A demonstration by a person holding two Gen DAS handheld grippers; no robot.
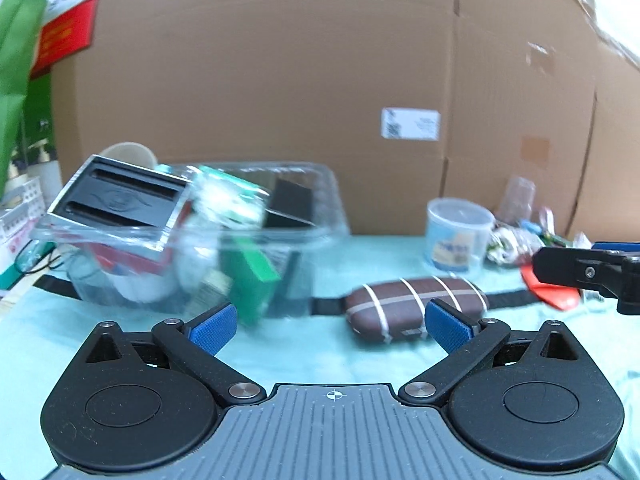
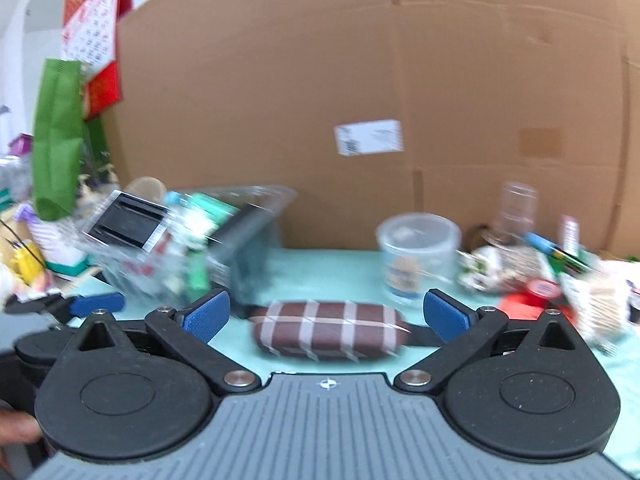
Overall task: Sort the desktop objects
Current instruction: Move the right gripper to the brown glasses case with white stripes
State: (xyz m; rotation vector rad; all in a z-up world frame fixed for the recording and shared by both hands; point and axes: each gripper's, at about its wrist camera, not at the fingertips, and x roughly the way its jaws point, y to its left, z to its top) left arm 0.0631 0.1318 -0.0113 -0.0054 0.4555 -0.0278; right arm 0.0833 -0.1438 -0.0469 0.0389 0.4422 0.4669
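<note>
A brown plaid case [image 1: 416, 308] lies on the pale green cloth, just ahead of my left gripper [image 1: 331, 326], near its right pad. That gripper is open and holds nothing. In the right wrist view the same case [image 2: 328, 330] lies crosswise ahead of my right gripper [image 2: 326, 315], which is open, with its blue pads well clear of the case's ends. A clear plastic bin [image 1: 320, 236] at the left holds a black framed box, a green box and other items. The bin [image 2: 256, 216] is blurred in the right wrist view.
A big cardboard box [image 1: 300, 80] walls off the back. A lidded clear tub [image 1: 458, 236] stands at the right of the case, with a pile of small clutter [image 2: 560, 276] beyond it. A green bag [image 2: 56, 136] and a calendar hang at the left.
</note>
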